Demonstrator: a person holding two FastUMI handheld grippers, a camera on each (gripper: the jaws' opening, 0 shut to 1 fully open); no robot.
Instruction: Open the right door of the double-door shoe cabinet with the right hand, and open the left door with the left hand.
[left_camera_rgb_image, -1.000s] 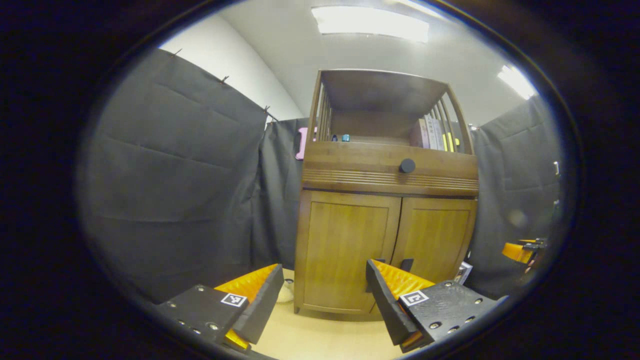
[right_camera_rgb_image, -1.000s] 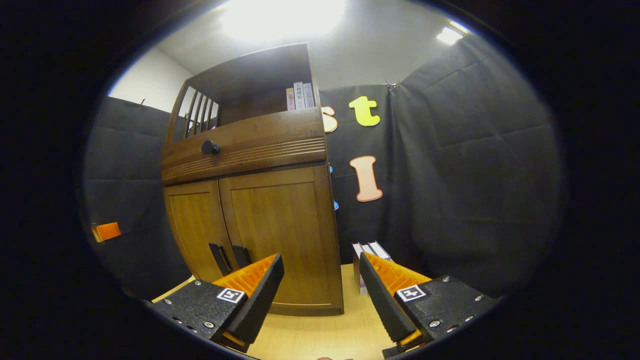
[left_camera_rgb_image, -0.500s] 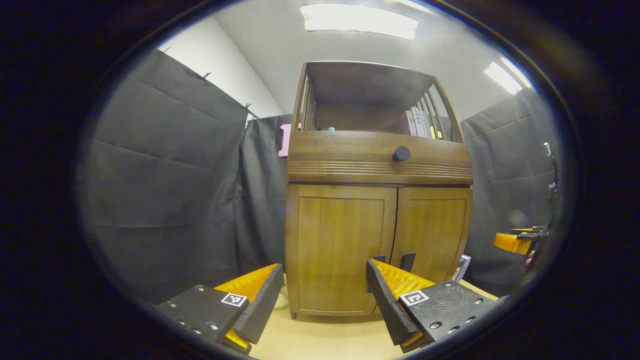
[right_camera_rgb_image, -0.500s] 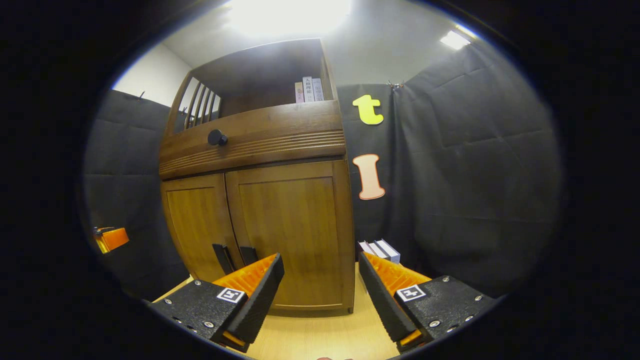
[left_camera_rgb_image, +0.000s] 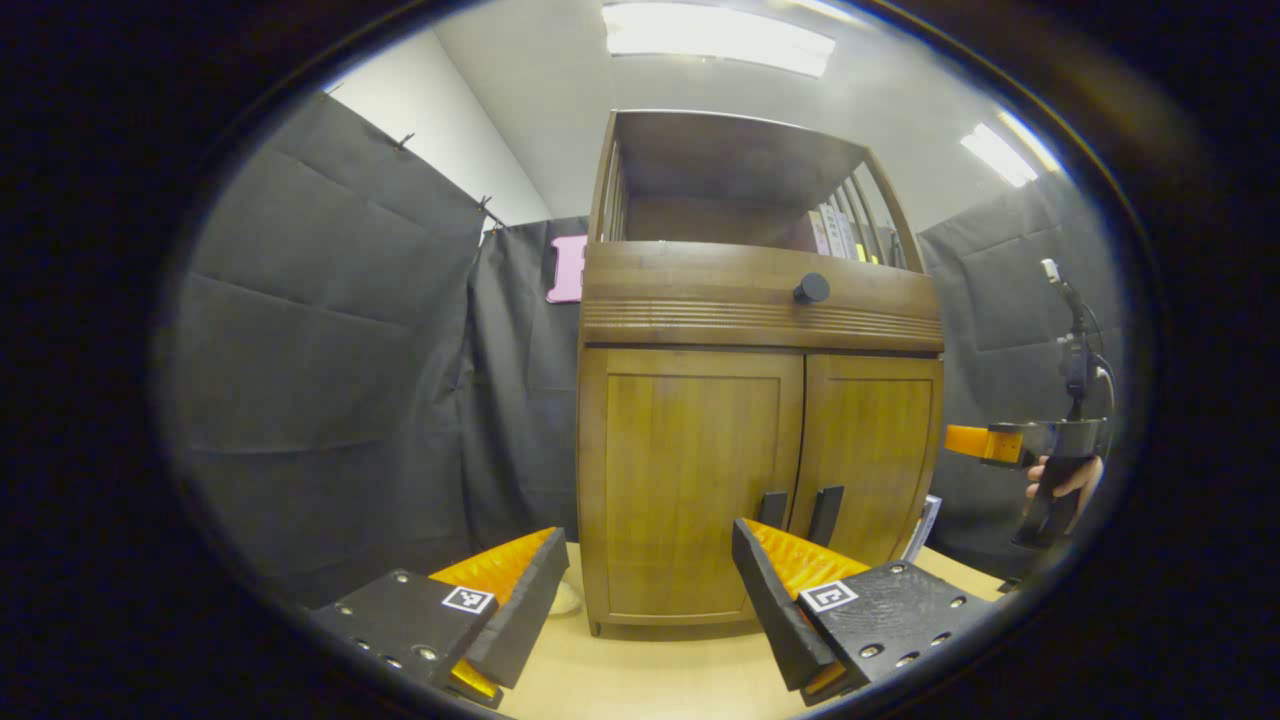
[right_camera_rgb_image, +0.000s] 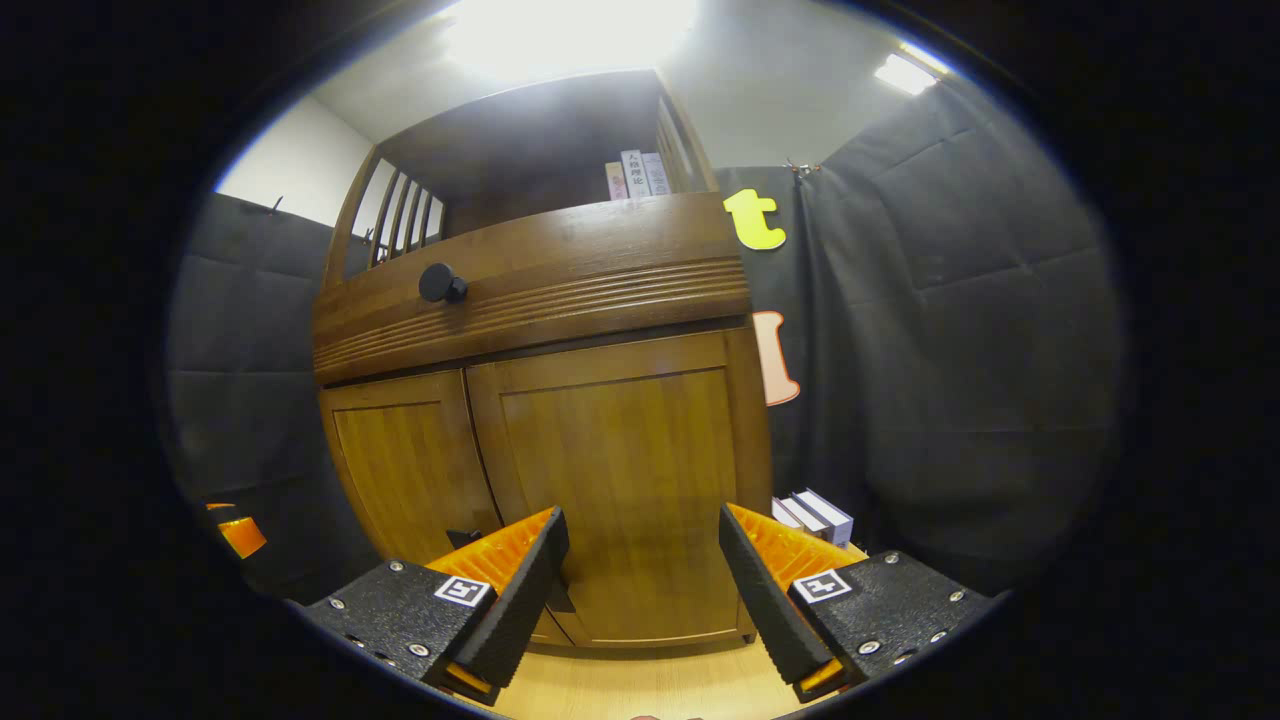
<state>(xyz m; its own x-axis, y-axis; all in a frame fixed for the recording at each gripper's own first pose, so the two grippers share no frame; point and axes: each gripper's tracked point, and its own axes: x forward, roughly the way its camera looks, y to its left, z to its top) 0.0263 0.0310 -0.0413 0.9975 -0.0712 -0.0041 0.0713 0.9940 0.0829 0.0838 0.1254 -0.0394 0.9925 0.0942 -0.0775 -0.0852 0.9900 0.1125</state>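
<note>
Two doors, both closed, on the shoe cabinet (left_camera_rgb_image: 760, 440). Left door (left_camera_rgb_image: 690, 480) and right door (left_camera_rgb_image: 868, 450) sit flush under a ribbed drawer front with a round dark knob (left_camera_rgb_image: 811, 289). Two dark handles flank the centre seam low down: left handle (left_camera_rgb_image: 771, 508), right handle (left_camera_rgb_image: 826, 514).

Left gripper view: left claw (left_camera_rgb_image: 645, 590) spread wide, holding nothing, apart from the cabinet. Left door lies straight ahead between the fingers; its handle shows just above the right-hand finger. Off to the right edge, the right claw (left_camera_rgb_image: 970, 441) is level with the right door's middle, a hand (left_camera_rgb_image: 1065, 478) gripping its grip; I cannot tell from here how its fingers stand.

Right gripper view: right claw (right_camera_rgb_image: 640, 570) spread wide, empty, near the cabinet (right_camera_rgb_image: 540, 400) but not touching. Right door (right_camera_rgb_image: 620, 500) fills the gap between the fingers. A dark handle (right_camera_rgb_image: 462, 538) peeks just above the left-hand finger, mostly hidden.

Books (right_camera_rgb_image: 815, 515) lie on the floor beside the cabinet's right side. More books (right_camera_rgb_image: 635, 175) stand on the open top shelf.
</note>
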